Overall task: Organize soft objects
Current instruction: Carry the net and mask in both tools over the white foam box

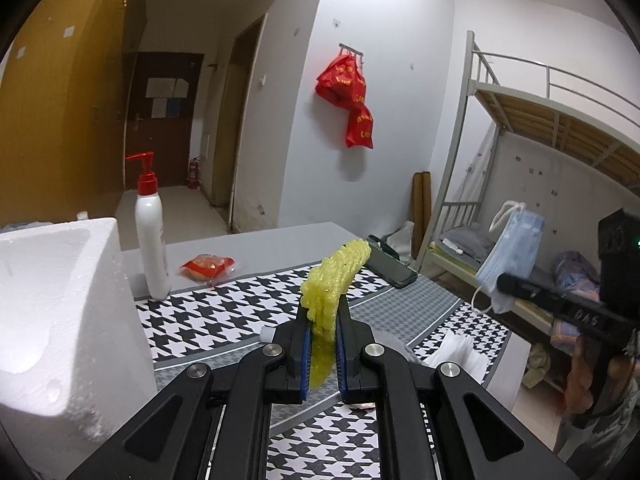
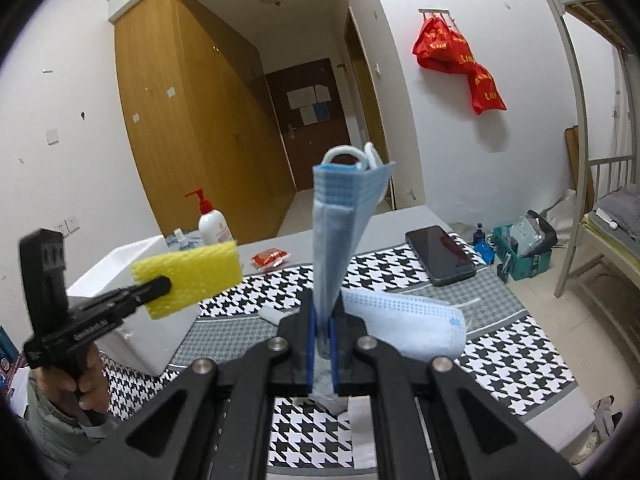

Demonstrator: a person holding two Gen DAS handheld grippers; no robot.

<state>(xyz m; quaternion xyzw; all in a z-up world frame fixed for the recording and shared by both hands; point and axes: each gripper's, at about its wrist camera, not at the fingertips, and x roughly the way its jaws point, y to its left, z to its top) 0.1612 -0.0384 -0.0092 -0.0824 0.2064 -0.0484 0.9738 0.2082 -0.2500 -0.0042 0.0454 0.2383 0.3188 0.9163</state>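
Holding a yellow bumpy foam sponge (image 1: pixel 334 280) pinched in your left tool (image 1: pixel 323 312), you are keeping it above the table with the black-and-white houndstooth cloth (image 1: pixel 224 312), beside the white styrofoam box (image 1: pixel 60 312). Your right tool (image 2: pixel 323 312) is clamping a folded pale blue pleated face mask (image 2: pixel 340 220) upright, while another blue face mask (image 2: pixel 416 320) is lying flat on the cloth just beyond it.
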